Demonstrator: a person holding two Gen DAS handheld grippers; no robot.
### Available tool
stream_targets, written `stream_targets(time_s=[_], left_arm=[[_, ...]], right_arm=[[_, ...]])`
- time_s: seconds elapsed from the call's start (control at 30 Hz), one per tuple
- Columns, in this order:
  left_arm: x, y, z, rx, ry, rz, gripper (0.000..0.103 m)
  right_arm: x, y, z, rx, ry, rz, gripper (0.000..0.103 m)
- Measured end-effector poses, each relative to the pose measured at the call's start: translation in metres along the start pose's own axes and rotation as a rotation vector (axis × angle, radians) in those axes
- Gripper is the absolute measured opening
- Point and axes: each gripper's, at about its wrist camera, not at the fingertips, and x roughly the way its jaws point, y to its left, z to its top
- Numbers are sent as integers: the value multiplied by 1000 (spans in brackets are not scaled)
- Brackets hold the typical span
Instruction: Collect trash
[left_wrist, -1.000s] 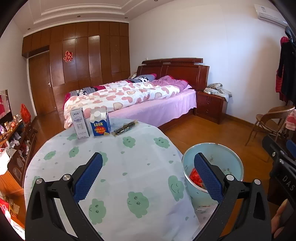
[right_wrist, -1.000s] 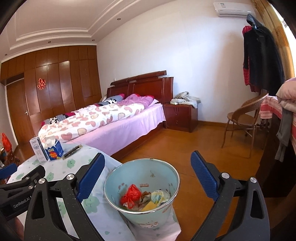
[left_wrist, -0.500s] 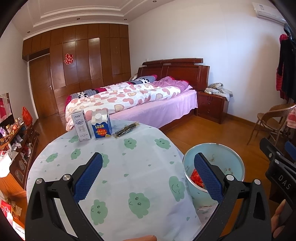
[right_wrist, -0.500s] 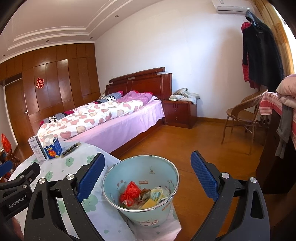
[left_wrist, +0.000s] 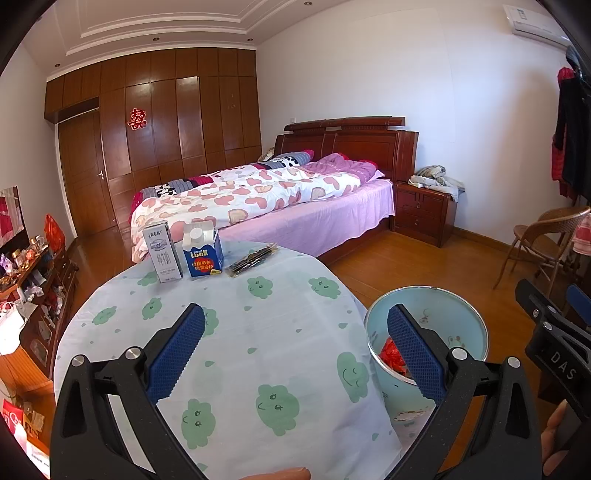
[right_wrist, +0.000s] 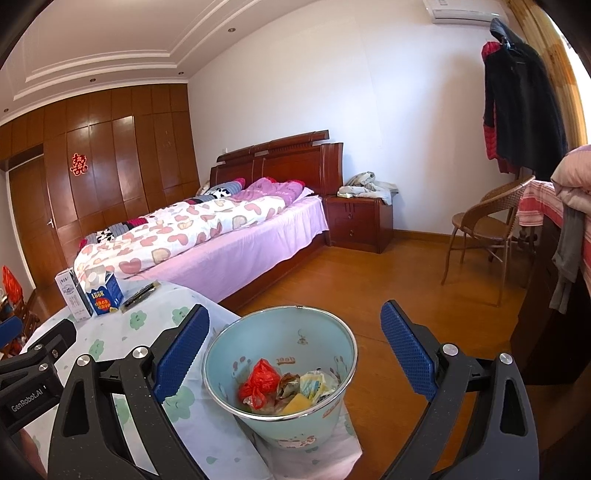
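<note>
A light blue bin (right_wrist: 284, 373) stands at the table's right edge and holds a red bag (right_wrist: 258, 382) and several wrappers; it also shows in the left wrist view (left_wrist: 443, 325). On the far side of the round table (left_wrist: 236, 339) stand a white milk carton (left_wrist: 163, 256) and a blue carton (left_wrist: 203, 253), with a dark flat packet (left_wrist: 253, 260) lying beside them. My left gripper (left_wrist: 295, 354) is open and empty above the table's near part. My right gripper (right_wrist: 293, 347) is open and empty, above the bin.
A bed (left_wrist: 280, 199) with a heart quilt lies beyond the table. A nightstand (right_wrist: 360, 221) and a wicker chair (right_wrist: 487, 229) stand by the far wall. A dark cabinet (right_wrist: 546, 321) is at the right. A cluttered low shelf (left_wrist: 33, 280) is at the left.
Both views have shifted slightly, the table objects sitting a little closer and lower. Both grippers stay open and empty.
</note>
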Motion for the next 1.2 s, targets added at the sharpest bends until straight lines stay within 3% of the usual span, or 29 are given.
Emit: stream_targets(time_s=[1.2], left_arm=[[3,-2,1,-9,14,33,97]], right_arm=[[4,-7,-3,9,16,-8,92]])
